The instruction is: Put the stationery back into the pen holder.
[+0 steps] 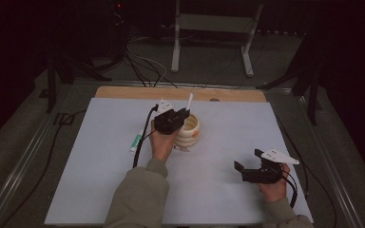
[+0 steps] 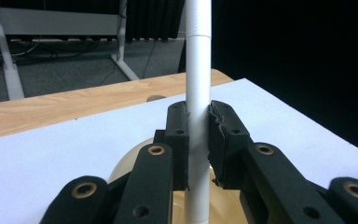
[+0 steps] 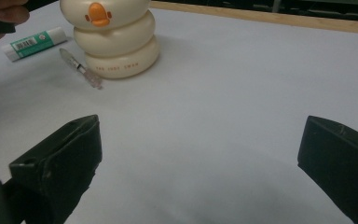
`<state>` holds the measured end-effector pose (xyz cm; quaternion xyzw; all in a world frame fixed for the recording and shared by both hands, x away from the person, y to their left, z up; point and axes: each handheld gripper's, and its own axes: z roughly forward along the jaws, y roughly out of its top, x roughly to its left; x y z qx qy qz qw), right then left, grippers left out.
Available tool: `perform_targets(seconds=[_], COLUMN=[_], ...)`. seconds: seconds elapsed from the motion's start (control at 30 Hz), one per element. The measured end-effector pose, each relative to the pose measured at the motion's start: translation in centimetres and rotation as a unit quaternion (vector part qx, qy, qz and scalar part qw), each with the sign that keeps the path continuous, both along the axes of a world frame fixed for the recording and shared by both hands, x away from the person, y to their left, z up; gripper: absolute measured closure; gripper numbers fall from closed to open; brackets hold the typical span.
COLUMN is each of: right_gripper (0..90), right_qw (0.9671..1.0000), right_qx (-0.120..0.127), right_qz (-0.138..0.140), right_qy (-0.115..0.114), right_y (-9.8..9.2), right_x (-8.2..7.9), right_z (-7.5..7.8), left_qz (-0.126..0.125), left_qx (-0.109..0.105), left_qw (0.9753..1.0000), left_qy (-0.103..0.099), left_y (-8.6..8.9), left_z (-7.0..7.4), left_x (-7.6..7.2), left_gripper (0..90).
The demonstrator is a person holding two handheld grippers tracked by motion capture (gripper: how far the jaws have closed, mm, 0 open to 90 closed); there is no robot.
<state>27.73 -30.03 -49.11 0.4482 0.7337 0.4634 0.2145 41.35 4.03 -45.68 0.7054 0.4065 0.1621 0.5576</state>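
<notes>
Jaws of the left gripper [image 2: 198,140] clamp an upright white stick [image 2: 198,84]; the right gripper [image 3: 200,158] has its jaws spread wide over bare sheet.

Seen from above, the left gripper [image 1: 171,118] sits just past centre of the white sheet [image 1: 100,190], over the mouth of a cream ringed duck-faced holder [image 1: 190,130], with the stick [image 1: 189,101] poking out toward 12 o'clock. The stick's top is cut off in the left gripper view, and its lower end is hidden behind the jaws. At 9 o'clock of the holder lies a green-labelled tube [image 1: 136,142], partly behind the cable. Beside the holder [image 3: 116,42] in the right gripper view lies a small clear pen-like piece [image 3: 80,68], hard to identify. The right gripper [image 1: 254,164] rests at 4 o'clock, well apart.
</notes>
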Motion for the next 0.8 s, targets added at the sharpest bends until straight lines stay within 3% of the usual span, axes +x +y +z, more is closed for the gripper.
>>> perform_targets(seconds=[0.73,0.77,0.8], right_gripper=[0.0,0.0,0.0], right_qw=[1.0000,1.0000,1.0000], right_qx=[-0.001,-0.001,-0.001], right_qz=[0.001,0.001,0.001], right_qy=[0.001,0.001,0.001], right_y=[0.04,0.03,0.04], right_x=[0.00,0.00,0.00], right_z=[-0.04,-0.04,-0.04], left_qz=[-0.011,-0.008,-0.002], left_qx=[0.007,-0.001,-0.012], left_qw=[0.9998,0.9999,0.9999], left_qy=[0.015,0.010,0.006], left_y=[-0.15,-0.07,0.07], left_z=[-0.86,-0.88,-0.85], left_x=[-0.10,-0.17,-0.20], left_gripper=[79.0,77.8,68.9])
